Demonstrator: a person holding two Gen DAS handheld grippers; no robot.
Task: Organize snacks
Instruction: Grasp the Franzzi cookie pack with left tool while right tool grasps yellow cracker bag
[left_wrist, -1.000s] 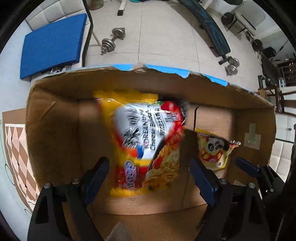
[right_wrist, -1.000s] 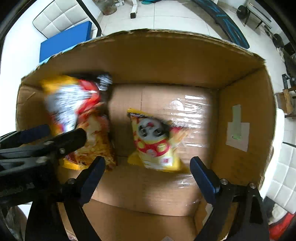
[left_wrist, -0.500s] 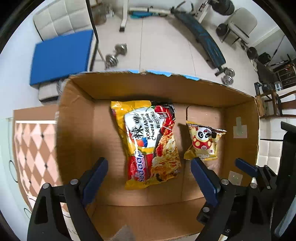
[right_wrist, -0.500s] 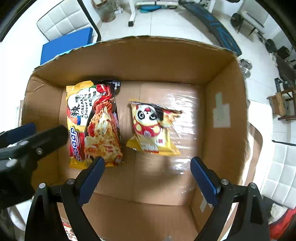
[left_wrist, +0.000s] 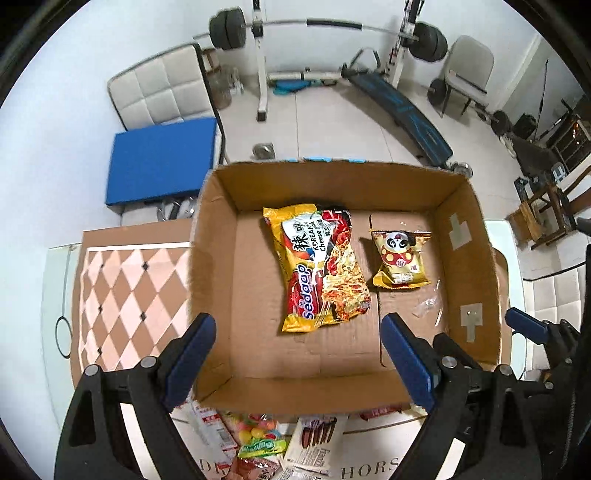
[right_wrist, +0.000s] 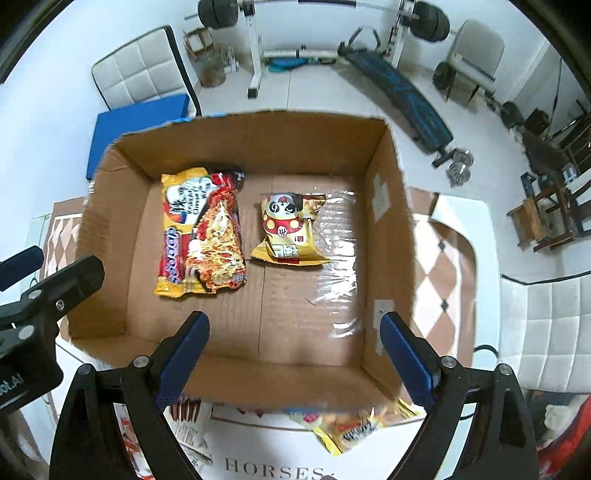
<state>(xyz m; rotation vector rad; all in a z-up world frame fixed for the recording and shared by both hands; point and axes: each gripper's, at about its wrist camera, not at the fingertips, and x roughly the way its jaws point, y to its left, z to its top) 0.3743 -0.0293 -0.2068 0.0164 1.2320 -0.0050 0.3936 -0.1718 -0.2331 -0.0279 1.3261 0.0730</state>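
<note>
Both views bright, even indoor light, walls near white-out. Strong fisheye bending, black corners. Soft shadows inside the box. Glare on the clear tape on its floor, right view. Left view sharp; right view slightly smeared, worst on snacks at bottom edge.

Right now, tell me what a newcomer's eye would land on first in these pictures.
The open cardboard box fills the middle of both views. On its floor lie a big yellow-and-red noodle packet and, to its right and apart from it, a small panda snack bag. Both the left hand-held gripper and the right hand-held gripper are open and empty, with loose snacks on the table before the box.
</note>
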